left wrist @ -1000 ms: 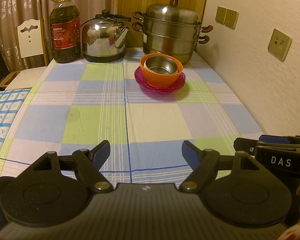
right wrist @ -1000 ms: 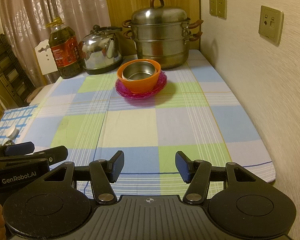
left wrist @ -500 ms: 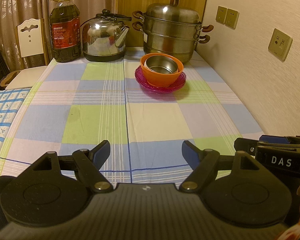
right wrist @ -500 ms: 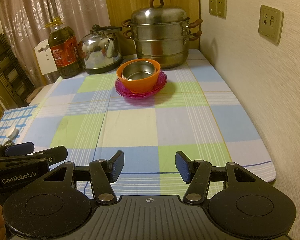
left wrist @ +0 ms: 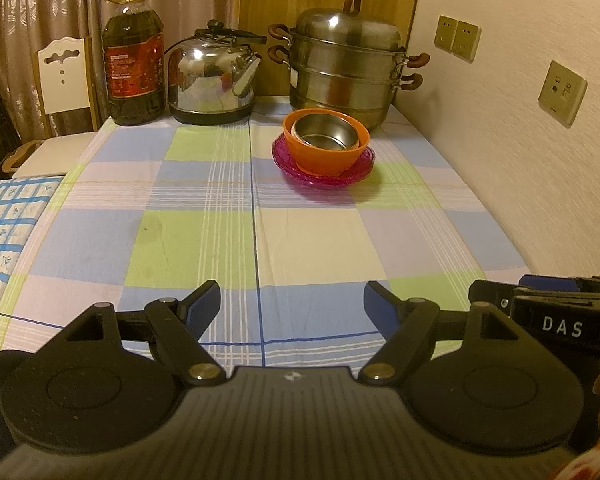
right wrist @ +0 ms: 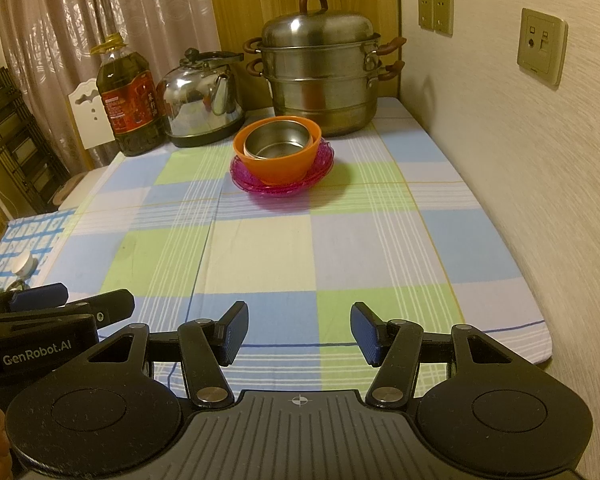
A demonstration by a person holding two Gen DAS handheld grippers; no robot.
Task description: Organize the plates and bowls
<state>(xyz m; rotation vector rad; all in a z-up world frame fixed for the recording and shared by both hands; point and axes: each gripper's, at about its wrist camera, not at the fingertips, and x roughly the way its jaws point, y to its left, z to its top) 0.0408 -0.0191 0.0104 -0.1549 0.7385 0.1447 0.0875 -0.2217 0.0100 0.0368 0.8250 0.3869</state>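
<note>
A steel bowl [left wrist: 325, 133] [right wrist: 279, 141] sits inside an orange bowl [left wrist: 328, 156] [right wrist: 280, 164], which stands on stacked pink plates [left wrist: 356, 172] [right wrist: 252, 178] at the far middle of the checked tablecloth. My left gripper [left wrist: 292, 300] is open and empty over the near edge of the table. My right gripper [right wrist: 299, 330] is open and empty, also at the near edge, beside the left one. Both are far from the stack.
A steel steamer pot [left wrist: 346, 64] [right wrist: 320, 68], a kettle [left wrist: 214, 76] [right wrist: 200, 100] and an oil bottle [left wrist: 134, 60] [right wrist: 128, 100] line the back. The wall [right wrist: 540, 160] runs along the right. A white chair [left wrist: 64, 76] stands back left.
</note>
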